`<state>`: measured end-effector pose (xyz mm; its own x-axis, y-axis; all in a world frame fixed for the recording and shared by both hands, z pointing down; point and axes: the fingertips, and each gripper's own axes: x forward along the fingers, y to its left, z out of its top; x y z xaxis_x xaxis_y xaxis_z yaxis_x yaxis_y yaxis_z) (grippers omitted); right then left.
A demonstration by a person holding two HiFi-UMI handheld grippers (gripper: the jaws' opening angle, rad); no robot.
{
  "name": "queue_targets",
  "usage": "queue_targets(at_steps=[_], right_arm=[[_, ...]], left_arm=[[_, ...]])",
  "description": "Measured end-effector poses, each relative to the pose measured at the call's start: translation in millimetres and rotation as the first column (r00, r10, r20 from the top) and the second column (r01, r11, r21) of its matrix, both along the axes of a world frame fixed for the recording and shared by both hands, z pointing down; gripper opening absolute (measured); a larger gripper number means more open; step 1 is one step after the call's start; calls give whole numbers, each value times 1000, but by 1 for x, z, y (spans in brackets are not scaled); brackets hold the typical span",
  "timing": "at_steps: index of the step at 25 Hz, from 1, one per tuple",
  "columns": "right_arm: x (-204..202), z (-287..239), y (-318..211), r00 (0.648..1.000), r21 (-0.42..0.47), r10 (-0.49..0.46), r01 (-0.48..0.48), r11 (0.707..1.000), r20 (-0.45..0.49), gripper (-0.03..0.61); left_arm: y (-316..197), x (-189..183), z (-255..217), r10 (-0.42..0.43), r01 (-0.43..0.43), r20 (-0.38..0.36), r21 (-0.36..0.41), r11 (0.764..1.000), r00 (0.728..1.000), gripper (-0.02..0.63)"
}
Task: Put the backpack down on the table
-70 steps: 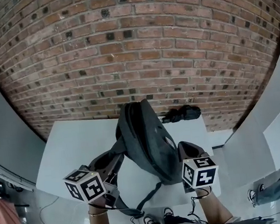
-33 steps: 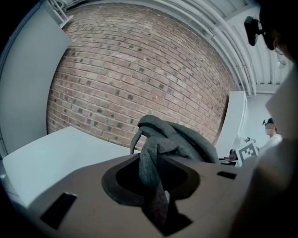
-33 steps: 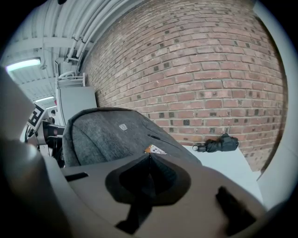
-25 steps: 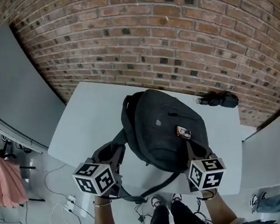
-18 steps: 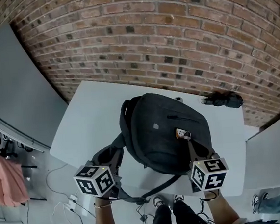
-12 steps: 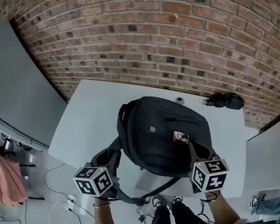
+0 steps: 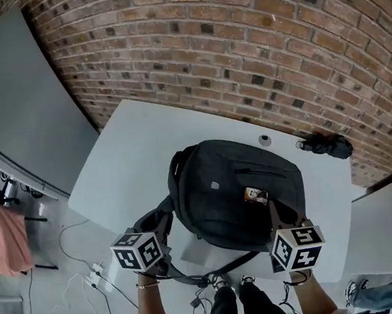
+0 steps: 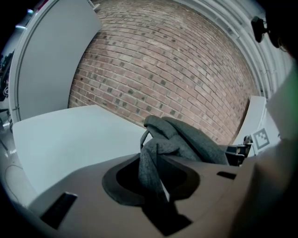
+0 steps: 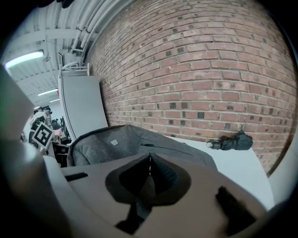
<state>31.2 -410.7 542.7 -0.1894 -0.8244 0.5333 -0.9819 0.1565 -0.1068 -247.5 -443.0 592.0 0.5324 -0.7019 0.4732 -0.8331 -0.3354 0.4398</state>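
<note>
**A:** Where's the backpack (image 7: 235, 187) now?

**B:** Flat on the white table (image 7: 130, 156), front panel up, with its near end close to the table's near edge. A loose strap end hangs off that edge. It looks settled, though I can't be sure that the near end bears its own weight yet.

**A:** And the jaws?

**B:** The left gripper (image 7: 163, 221) is narrow, pinched on a bunched grey strap (image 8: 150, 160) at the pack's left side. The right gripper (image 7: 277, 215) is almost fully together on a thin bit of the backpack at its near right corner. I can't tell whether that bit is webbing or a seam.

**A:** How will it handle?

**B:** It's soft. The fabric sags and folds around the jaws, so it won't hold a shape by itself. The body looks filled out, so I'd guess a moderate weight rather than an empty shell. The cloth is matte, so it isn't slippery, and nothing about it looks fragile.

**A:** Best places to hold it?

**B:** The straps and stitched edges, where they grip it now. They're thin enough for the jaws and made to carry load. The broad front panel would only slide and bunch up. If it's let go, the near end could slump toward the edge, so I'd make sure it's well onto the table first.

**A:** Anything close by?

**B:** A folded umbrella (image 7: 330, 147) sits by the brick wall — well apart.
</note>
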Motion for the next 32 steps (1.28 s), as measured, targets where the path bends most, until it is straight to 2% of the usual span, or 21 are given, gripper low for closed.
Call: queue_targets(at_steps=[5,16,25,32], right_arm=[[-9,10,-3,1000,-21,-6,6,1000,-7,31],[-20,29,-7,1000,-61,-13,12,998,-21,31],[-25,39,-3,999,-82,-18,16,997,-28,31],[-25,41,-2,999,-83,-20,18,996,-27,31]], left_arm=[[-2,-13,24,-4,5,30,-33,999,1000,100],[-8,-25,60,-15,16,23,-77,997,1000,103],[-13,-31,75,-14,18,66,-61,998,998,104],[-11,-31,81,-23,25,44,-53,998,999,120]])
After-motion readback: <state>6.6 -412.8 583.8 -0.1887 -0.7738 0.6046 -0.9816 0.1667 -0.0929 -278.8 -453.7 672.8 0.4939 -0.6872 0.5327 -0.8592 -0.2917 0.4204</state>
